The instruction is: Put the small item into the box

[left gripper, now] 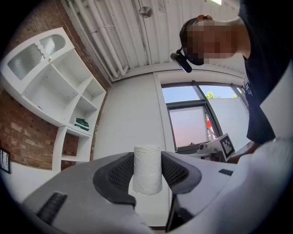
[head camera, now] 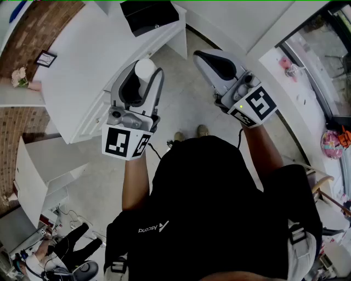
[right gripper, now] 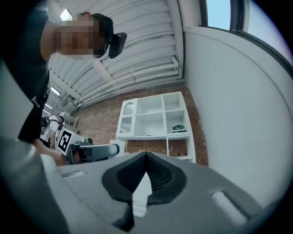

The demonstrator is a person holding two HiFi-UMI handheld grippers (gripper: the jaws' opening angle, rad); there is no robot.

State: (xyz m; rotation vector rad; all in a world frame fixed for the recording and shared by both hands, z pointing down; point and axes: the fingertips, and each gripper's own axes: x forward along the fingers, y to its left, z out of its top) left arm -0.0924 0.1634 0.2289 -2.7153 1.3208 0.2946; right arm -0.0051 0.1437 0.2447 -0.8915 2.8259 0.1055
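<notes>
My left gripper (head camera: 145,70) is raised and shut on a small white cylinder, a roll (head camera: 145,68). In the left gripper view the roll (left gripper: 147,170) stands upright between the two dark pads (left gripper: 120,172), which press on its sides. My right gripper (head camera: 204,55) is raised beside it, shut and empty; in the right gripper view its jaws (right gripper: 146,157) meet at their tips with nothing between them. A black open box (head camera: 148,15) sits on the white counter (head camera: 88,60) ahead, beyond the left gripper.
White shelving (right gripper: 155,119) stands against a brick wall. A window (left gripper: 190,116) is on the other side. A low white cabinet (head camera: 44,164) is at my left, and a person (head camera: 66,247) sits on the floor behind.
</notes>
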